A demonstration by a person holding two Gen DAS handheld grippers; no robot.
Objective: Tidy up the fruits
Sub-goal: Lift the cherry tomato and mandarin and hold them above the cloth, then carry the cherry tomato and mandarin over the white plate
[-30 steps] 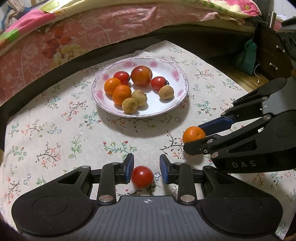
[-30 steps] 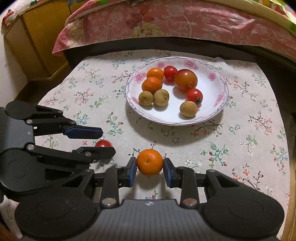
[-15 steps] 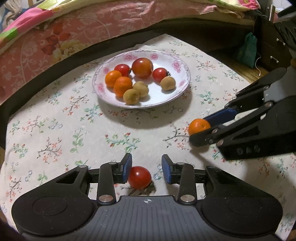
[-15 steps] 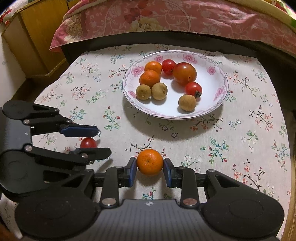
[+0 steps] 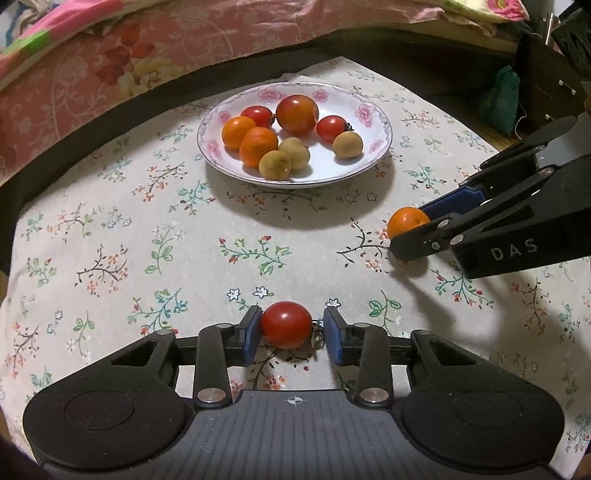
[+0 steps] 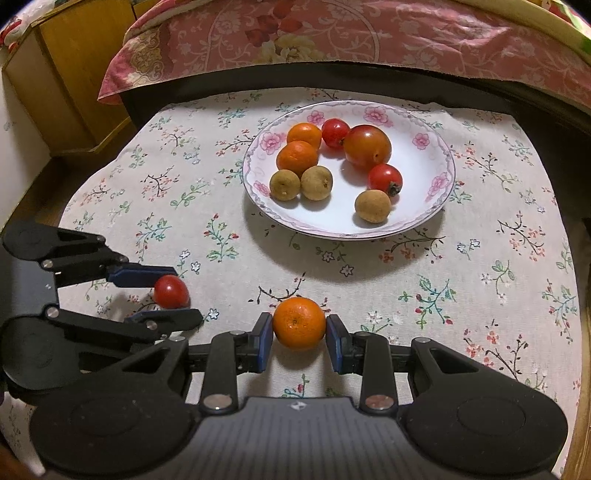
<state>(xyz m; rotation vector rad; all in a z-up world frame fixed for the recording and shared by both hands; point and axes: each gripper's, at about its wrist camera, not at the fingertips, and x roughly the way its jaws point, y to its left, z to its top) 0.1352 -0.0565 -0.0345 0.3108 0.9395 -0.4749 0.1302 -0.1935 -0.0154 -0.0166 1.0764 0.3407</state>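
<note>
Down at the near edge of the floral tablecloth (image 5: 110, 236), the left gripper (image 5: 287, 334) has a small red tomato (image 5: 286, 324) sitting between its blue pads; the left pad is against the fruit, the right pad shows a sliver of gap with the little stem poking into it, and the jaws are closing at this moment. From the right wrist view that same tomato (image 6: 171, 291) rests on the cloth near the left edge, one finger behind it and one in front. Just beside it, toward the middle of the near edge, the right gripper (image 6: 299, 334) is clamped on a small orange (image 6: 299, 324), both blue pads pressed to its sides; from the left wrist view the orange (image 5: 408, 222) peeks out at the gripper's tip, low over the cloth toward the right edge. The two grippers sit side by side, apart from each other. Further back, near the far edge of the cloth, sits the white plate (image 6: 424, 221) with pink flowers on its rim, well apart from both grippers. On it: two more oranges (image 6: 297, 157) at the left, two small tomatoes (image 6: 385, 178), one big reddish-orange tomato (image 6: 367, 146) at the back, and three tan longans (image 6: 372, 206) toward the front. Beyond the cloth's far edge runs a dark band, then a pink floral bedspread (image 6: 332, 33), with a yellow wooden cabinet (image 6: 66, 62) at the far left.
</note>
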